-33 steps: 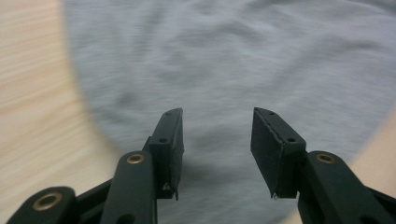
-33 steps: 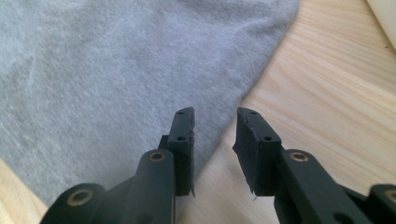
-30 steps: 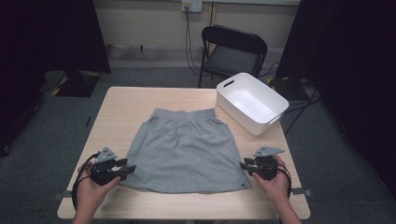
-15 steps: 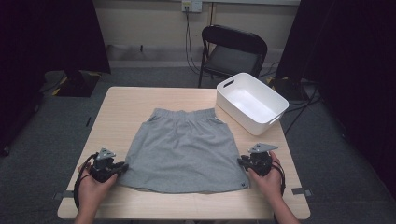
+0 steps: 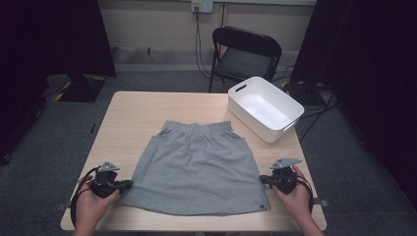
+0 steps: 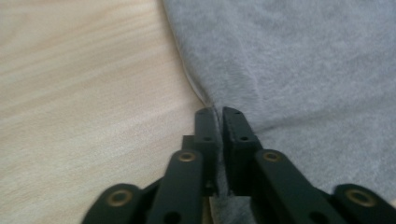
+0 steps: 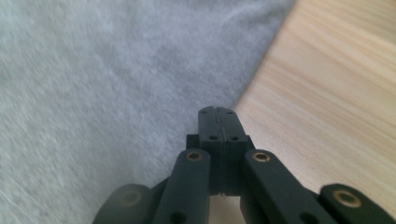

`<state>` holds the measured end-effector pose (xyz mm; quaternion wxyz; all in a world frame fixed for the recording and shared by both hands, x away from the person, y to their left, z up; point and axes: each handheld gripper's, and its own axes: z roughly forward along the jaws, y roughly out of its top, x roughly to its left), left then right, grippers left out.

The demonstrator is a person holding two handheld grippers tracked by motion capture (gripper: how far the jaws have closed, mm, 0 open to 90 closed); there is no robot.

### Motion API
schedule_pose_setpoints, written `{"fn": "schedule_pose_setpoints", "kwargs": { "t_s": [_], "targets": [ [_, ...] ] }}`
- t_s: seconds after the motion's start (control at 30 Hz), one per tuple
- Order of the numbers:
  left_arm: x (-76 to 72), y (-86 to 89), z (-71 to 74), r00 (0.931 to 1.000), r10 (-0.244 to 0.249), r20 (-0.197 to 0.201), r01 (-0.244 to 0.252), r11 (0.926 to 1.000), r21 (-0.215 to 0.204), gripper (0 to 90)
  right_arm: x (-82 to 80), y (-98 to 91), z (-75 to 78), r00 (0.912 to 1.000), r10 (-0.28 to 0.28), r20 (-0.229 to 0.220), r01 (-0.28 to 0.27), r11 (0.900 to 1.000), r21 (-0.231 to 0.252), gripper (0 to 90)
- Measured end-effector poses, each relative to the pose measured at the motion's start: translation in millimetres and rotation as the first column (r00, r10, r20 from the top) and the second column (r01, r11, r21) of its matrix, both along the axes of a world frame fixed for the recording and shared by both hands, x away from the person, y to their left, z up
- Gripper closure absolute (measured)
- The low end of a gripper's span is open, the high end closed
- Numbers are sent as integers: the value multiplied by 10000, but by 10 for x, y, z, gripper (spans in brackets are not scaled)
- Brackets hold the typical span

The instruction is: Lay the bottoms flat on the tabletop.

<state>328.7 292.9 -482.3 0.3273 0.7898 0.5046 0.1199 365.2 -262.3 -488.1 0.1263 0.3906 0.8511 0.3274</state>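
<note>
A grey skirt (image 5: 196, 167) lies flat on the wooden table (image 5: 142, 113), waistband at the far side. My left gripper (image 5: 129, 184) is at the skirt's near left corner. In the left gripper view its jaws (image 6: 218, 112) have just closed and pinch a ridge of the grey cloth (image 6: 303, 70). My right gripper (image 5: 262, 179) touches the skirt's right edge near the hem. In the right gripper view its jaws (image 7: 218, 110) have just been closing and stand pressed together at the edge of the cloth (image 7: 116, 70); I cannot tell whether cloth is caught between them.
A white plastic bin (image 5: 265, 108) stands at the table's far right corner, past the waistband. A black folding chair (image 5: 246, 54) stands behind the table. Bare wood lies left of the skirt and beyond it.
Both grippers' jaws went from apart to together at the skirt's lower corners. The right hand came in toward the skirt's edge; the left hand barely moved.
</note>
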Motion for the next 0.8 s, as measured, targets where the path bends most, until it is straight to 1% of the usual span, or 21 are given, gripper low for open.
{"fn": "schedule_pose_setpoints", "kwargs": {
  "t_s": [0.03,0.07,0.1,0.17,0.2,0.23,0.27,0.3,0.33,0.37,0.4,0.43,0.47,0.5,0.53,0.57,0.6,0.67,0.7,0.77,0.8],
  "targets": [
    [10,-11,11,9980,135,624,-132,9999,-51,601,0,-4,11,9998,-46,184,43,9998,172,808],
    [26,-24,37,9946,209,1013,-201,9998,-94,496,9,1,28,9991,-153,399,146,9997,192,793],
    [42,-34,50,9944,184,1043,-174,9998,-102,532,33,11,46,9982,-169,576,155,9996,242,762],
    [115,-66,39,9903,334,1352,-288,9990,-352,469,86,33,60,9964,-369,763,331,9982,505,710],
    [166,-80,16,9897,260,1407,-222,9993,-286,445,125,55,61,9961,-397,785,357,9981,511,714],
    [218,-93,-16,9890,264,1455,-233,9995,-234,459,164,77,57,9957,-406,838,364,9981,504,702],
    [286,-116,-63,9894,322,1413,-295,9993,-210,455,208,99,46,9953,-498,834,454,9975,537,666],
    [322,-128,-87,9895,321,1409,-291,9993,-230,445,258,126,34,9945,-632,837,579,9962,644,674],
    [365,-143,-105,9864,431,1588,-393,9989,-272,466,282,143,29,9943,-662,831,605,9958,686,673],
    [405,-158,-116,9849,484,1662,-442,9986,-287,471,314,163,22,9932,-768,878,709,9951,683,659],
    [443,-178,-132,9858,500,1606,-448,9984,-359,511,344,179,14,9930,-855,816,790,9937,798,684],
    [482,-198,-152,9859,538,1583,-490,9982,-338,521,366,195,5,9934,-858,762,791,9931,865,680],
    [511,-221,-180,9869,519,1527,-493,9986,-205,500,386,211,-12,9936,-845,749,786,9937,794,678],
    [524,-235,-211,9864,470,1573,-456,9989,-121,563,400,225,-35,9941,-828,704,778,9944,722,697],
    [528,-242,-216,9855,561,1600,-551,9984,-105,595,408,235,-59,9951,-795,588,756,9950,651,713],
    [526,-249,-214,9864,485,1572,-472,9988,-123,619,405,242,-83,9951,-777,608,749,9961,471,748],
    [518,-259,-205,9893,319,1421,-291,9994,-212,707,396,242,-98,9945,-757,722,747,9971,159,801],
    [493,-286,-181,9927,180,1194,-165,9998,-133,805,382,201,-107,9955,-709,629,684,9968,420,842],
    [483,-290,-167,9939,49,1100,-43,10000,-54,815,374,179,-104,9958,-697,587,672,9968,437,850],
    [451,-274,-142,9965,-11,830,15,10000,-52,830,349,138,-92,9963,-633,579,616,9976,301,855],
    [451,-274,-142,9965,-11,830,15,10000,-52,831,326,111,-87,9964,-628,571,615,9978,242,856]
  ]
}}
